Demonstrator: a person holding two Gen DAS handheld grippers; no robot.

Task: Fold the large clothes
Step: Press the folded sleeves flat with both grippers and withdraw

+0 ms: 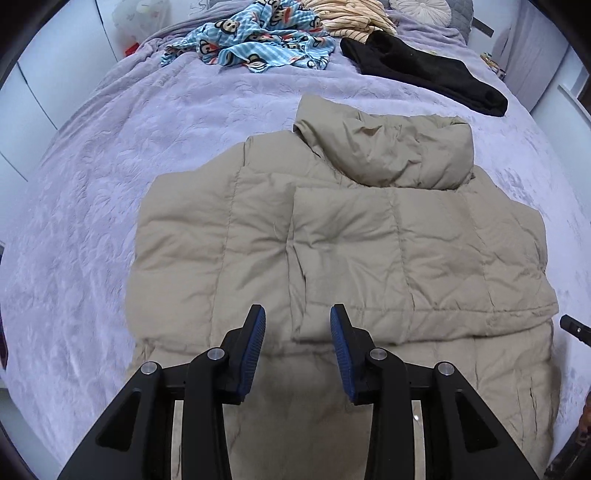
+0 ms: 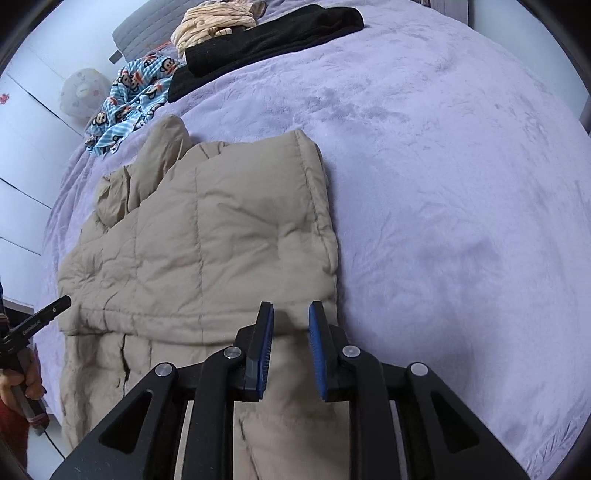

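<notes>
A tan puffer jacket (image 1: 332, 258) lies flat on the lilac blanket (image 1: 110, 184) of a bed, its hood (image 1: 388, 147) toward the far end and one side panel folded in over the middle; its near hem runs under both cameras and is cut off at the bottom of each view; the left hand-held gripper (image 1: 297, 328) hangs above the jacket's lower part with its blue pads apart and nothing between them; the right hand-held gripper (image 2: 291, 325) sits over the jacket's right edge, its jaws narrowly parted, and whether the fabric seen in the gap is pinched or merely lies below I cannot tell; at the far end lie a blue monkey-print cloth (image 1: 258, 44), a black garment (image 1: 424, 74) and a cream striped garment (image 1: 351, 18), partly cut off by the frame.
</notes>
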